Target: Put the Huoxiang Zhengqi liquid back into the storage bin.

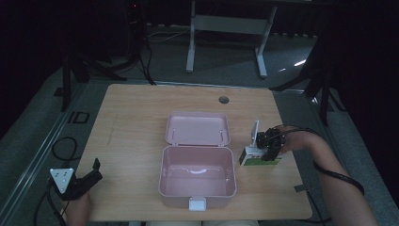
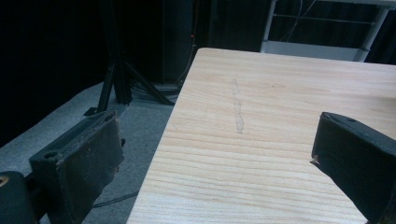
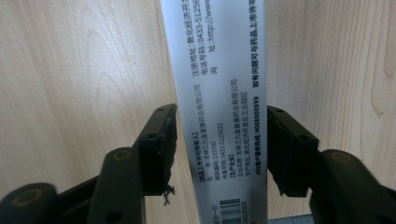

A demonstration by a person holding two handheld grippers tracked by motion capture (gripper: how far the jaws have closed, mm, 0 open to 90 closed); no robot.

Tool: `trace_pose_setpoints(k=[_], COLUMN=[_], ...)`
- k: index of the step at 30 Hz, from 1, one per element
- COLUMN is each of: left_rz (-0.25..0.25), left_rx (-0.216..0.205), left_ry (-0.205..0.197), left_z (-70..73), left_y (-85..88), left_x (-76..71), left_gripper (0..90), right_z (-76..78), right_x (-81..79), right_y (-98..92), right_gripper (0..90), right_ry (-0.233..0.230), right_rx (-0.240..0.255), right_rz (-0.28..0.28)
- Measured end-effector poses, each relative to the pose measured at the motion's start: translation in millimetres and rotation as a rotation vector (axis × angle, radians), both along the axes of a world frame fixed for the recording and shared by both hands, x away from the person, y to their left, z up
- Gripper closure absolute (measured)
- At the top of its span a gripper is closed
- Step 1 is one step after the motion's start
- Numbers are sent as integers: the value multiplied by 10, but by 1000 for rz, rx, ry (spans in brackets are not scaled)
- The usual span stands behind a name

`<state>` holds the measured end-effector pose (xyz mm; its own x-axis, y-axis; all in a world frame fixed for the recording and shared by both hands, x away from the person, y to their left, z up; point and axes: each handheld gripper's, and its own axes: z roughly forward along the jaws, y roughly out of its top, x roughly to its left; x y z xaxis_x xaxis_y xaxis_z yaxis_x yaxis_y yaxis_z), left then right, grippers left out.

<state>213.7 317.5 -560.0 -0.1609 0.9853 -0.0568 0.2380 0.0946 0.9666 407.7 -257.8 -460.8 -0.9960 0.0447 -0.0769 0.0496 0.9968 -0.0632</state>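
Right tool point(image 1: 266, 149) grips a small carton point(image 1: 254, 157) across its narrow sides, on the surface point(image 1: 136, 113) just right of the open pink box point(image 1: 197, 181). In the right gripper view the jaws touch both sides of the carton point(image 3: 219, 93). Left tool point(image 1: 87, 178) is released, jaws wide over bare surface at the near left corner. The carton looks light, thin-walled and crushable; hold it gently across the short width, near mid-length. Its contents are hidden, its print too small to read.
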Motion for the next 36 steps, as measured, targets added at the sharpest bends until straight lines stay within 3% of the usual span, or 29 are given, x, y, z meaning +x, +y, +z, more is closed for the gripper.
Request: trace_pose_setpoints(k=[3, 11, 22, 27, 36], left_rz=[-1, 0, -2, -2, -3], left_rx=[-1, -3, -6, -4, 0], left_ry=[0, 1, 1, 1, 4], left_z=[0, 0, 0, 0, 0], left_y=[1, 1, 3, 1, -1], left_x=[1, 1, 0, 1, 2], left_gripper=[21, 21, 21, 21, 21], right_z=[-16, -41, -8, 65, 236], right_x=[3, 7, 11, -12, -128], right_y=[-1, -1, 2, -10, 5], right_gripper=[556, 576, 610, 613, 614], right_ry=[7, 11, 61, 85, 94], right_rx=[-5, 4, -16, -33, -39], right_rz=[-2, -18, -88, -128, -107])
